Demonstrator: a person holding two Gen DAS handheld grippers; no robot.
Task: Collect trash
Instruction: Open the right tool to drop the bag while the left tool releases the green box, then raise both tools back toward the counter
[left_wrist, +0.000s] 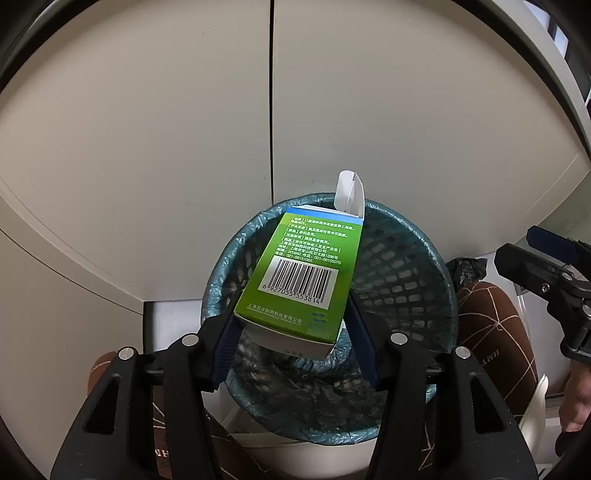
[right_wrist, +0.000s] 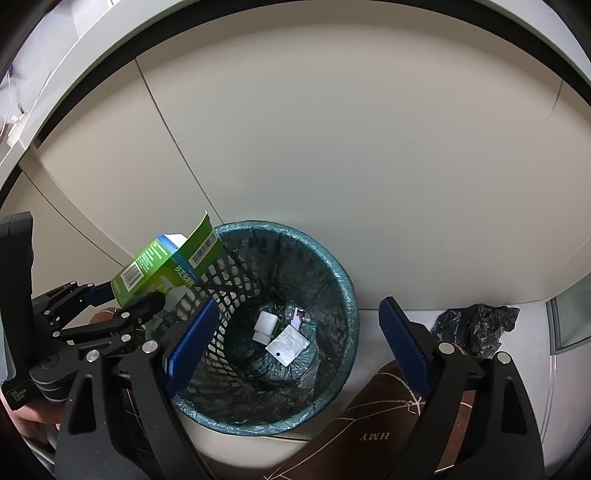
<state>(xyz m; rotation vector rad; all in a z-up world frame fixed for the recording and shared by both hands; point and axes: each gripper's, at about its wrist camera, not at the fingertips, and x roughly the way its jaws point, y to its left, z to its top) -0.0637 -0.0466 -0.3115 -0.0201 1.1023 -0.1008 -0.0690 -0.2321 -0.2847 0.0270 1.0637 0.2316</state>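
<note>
Over the bin's (right_wrist: 332, 280) mouth, both grippers point down. Cabinet doors (left_wrist: 184, 147) stand behind it, big and pale. That mesh bin has a teal liner, and white scraps (right_wrist: 286, 345) lie at its bottom. Left gripper (left_wrist: 291, 332) pinches the green box (left_wrist: 303, 273) by its sides, end flap open, just above the bin's left rim. Right gripper (right_wrist: 299, 350) hangs spread wide, nothing between its pads. Beside the bin's right edge lies a crumpled black bag (right_wrist: 476, 325).
</note>
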